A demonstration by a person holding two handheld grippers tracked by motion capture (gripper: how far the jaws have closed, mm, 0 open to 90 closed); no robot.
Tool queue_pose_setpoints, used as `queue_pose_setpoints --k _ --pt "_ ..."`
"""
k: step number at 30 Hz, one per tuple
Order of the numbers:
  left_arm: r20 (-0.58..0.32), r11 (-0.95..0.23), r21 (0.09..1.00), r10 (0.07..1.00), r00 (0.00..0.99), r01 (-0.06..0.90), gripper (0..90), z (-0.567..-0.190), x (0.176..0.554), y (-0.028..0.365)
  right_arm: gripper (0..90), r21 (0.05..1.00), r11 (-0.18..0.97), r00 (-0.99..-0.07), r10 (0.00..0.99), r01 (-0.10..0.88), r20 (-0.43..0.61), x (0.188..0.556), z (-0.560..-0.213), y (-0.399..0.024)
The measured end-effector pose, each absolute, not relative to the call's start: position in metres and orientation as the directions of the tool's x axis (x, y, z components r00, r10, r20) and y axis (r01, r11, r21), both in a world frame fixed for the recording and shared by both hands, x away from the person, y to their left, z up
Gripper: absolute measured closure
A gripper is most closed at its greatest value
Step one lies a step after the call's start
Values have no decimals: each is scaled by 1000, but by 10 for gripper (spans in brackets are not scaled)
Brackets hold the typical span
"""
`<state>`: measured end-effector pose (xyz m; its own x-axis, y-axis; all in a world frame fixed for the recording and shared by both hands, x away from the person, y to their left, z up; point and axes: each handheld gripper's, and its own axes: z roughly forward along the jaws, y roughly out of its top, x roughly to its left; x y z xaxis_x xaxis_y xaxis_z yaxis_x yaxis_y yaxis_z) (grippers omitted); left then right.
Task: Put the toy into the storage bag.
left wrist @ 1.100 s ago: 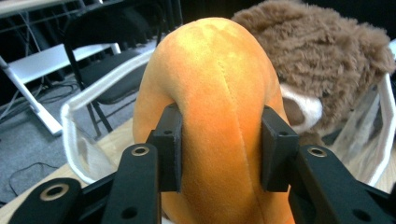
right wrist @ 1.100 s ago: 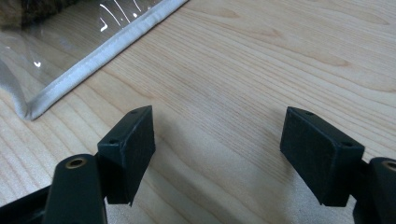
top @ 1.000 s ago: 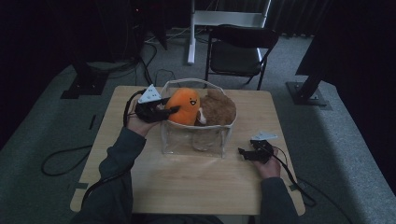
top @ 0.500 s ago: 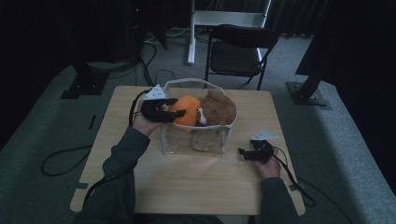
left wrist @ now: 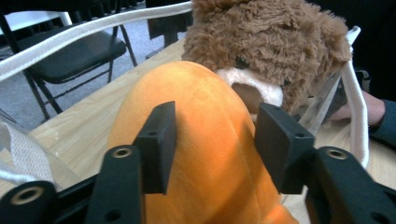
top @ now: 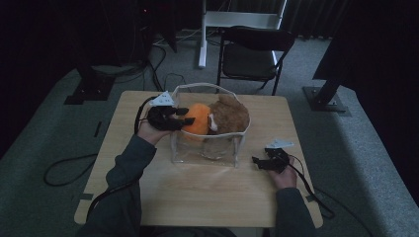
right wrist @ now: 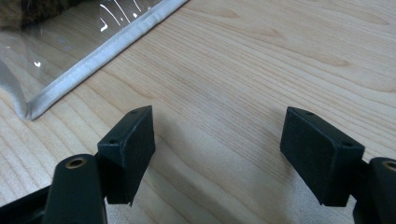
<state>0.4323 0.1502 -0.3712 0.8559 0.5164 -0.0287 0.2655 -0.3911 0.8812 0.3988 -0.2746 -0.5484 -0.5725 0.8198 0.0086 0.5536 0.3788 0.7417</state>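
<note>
The left gripper (top: 181,117) reaches over the near-left rim of a clear bag (top: 205,150) with white trim that stands on the desk (top: 197,192). Its fingers (left wrist: 156,140) straddle an orange plush toy (left wrist: 201,154), one on each side of the rounded top. The fingers have just been closing on it, and in the left gripper view both pads sit against the orange fabric, so the toy is grasped. The toy rests in the left half of the bag, half above the rim.

Just beyond the fingers, touching the orange toy, sits a brown teddy bear (left wrist: 266,42) with its pale snout turned toward them; it fills the right half of the bag.

The right gripper (top: 263,162) lies low on the desk, just beside the bag's near-right corner. Its fingers (right wrist: 128,149) stand wide apart, released, with bare wood between them; the bag's white bottom seam (right wrist: 102,56) runs ahead of the left finger, apart from it.
</note>
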Motion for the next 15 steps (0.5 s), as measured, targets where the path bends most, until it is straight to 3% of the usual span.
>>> queue_pose_setpoints --k 15 --pt "-8 -443 861 481 876 251 623 -370 427 150 254 742 379 -573 819 552 8 399 -548 -275"
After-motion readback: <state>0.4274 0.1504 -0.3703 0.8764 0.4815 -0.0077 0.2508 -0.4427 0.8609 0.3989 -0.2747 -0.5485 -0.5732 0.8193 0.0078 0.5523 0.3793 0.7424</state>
